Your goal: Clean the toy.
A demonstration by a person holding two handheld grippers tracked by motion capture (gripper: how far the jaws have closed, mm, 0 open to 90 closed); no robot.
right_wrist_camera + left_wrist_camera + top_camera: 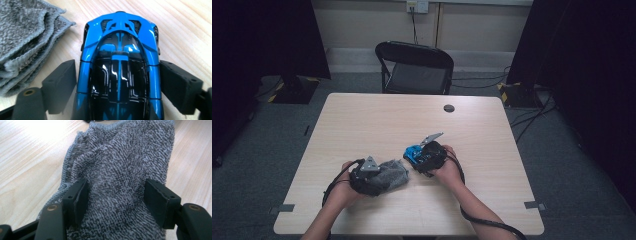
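A glossy blue toy car with a black roof sits on the pale woodgrain table, between the jaws of your right gripper; whether they clamp it, I cannot tell. Just beside it, your left gripper clamps a folded grey terry cloth.

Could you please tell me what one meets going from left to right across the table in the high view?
left gripper → grey towel → blue toy car → right gripper
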